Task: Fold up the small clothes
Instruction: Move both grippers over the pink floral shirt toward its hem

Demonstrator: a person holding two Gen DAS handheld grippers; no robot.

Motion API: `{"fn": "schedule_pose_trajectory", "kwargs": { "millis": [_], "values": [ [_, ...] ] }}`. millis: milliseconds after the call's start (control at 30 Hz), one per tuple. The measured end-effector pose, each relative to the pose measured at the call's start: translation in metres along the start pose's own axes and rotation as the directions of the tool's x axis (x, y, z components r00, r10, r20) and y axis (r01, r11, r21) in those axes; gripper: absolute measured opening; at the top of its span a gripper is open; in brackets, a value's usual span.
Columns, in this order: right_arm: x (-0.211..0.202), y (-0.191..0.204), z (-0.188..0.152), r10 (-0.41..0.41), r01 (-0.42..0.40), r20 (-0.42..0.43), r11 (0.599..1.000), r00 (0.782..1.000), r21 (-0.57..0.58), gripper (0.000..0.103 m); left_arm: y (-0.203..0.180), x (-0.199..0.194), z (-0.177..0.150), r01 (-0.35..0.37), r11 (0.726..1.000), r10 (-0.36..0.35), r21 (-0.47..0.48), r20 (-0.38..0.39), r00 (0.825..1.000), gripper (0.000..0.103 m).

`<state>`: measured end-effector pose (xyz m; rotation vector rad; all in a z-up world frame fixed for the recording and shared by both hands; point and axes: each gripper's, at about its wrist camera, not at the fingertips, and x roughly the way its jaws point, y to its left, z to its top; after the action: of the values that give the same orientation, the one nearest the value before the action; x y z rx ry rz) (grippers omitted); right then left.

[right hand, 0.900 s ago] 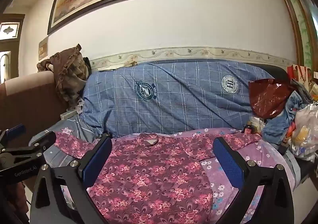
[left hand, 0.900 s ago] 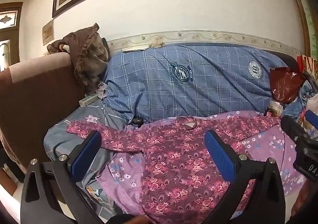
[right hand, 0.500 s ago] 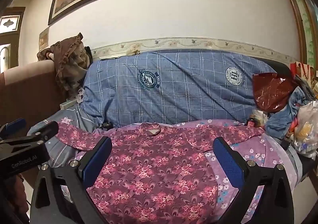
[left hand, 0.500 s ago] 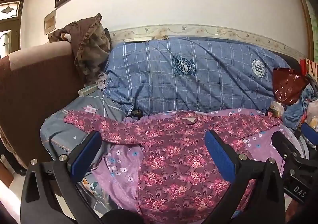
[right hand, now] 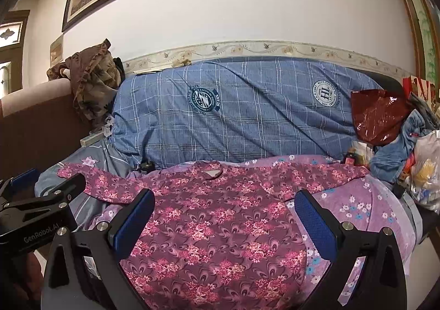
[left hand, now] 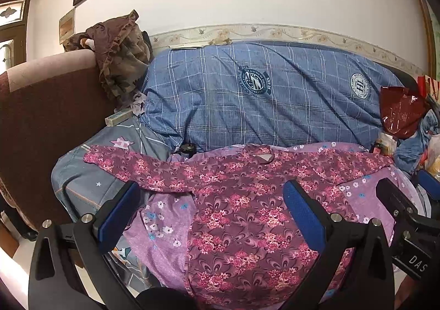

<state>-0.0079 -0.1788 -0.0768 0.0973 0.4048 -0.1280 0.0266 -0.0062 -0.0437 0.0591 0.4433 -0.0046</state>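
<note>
Broadly, a sofa (left hand: 41, 122) fills both views, its brown armrest at the left end and a blue checked quilt (left hand: 261, 100) bundled along its back. Across the seat lies a lilac floral sheet (right hand: 365, 208), and spread flat on that sheet is the maroon floral long-sleeved top (left hand: 242, 200), collar toward the quilt and hem toward the seat's front edge. One sleeve reaches out to the seat's left end over a grey star-print cover (left hand: 82, 180); the other sleeve stretches toward the right end. A dark red plastic bag (right hand: 376, 114) sits at the seat's right end, near the quilt. Left gripper (left hand: 211, 213) hangs above the top's left half, fingers wide apart and empty. Right gripper (right hand: 225, 222) hangs above the top's right half, fingers likewise wide with nothing between them.
</note>
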Motion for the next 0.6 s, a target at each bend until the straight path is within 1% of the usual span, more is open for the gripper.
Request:
{"fn": "schedule_pose_trajectory", "kwargs": {
  "millis": [600],
  "values": [
    [0.014,0.001,-0.003,-0.010,0.011,-0.028,1.000,1.000,0.008,0.102,-0.002,0.012,-0.004,0.012,1.000,-0.012,0.006,-0.022,1.000,0.103]
  ]
}}
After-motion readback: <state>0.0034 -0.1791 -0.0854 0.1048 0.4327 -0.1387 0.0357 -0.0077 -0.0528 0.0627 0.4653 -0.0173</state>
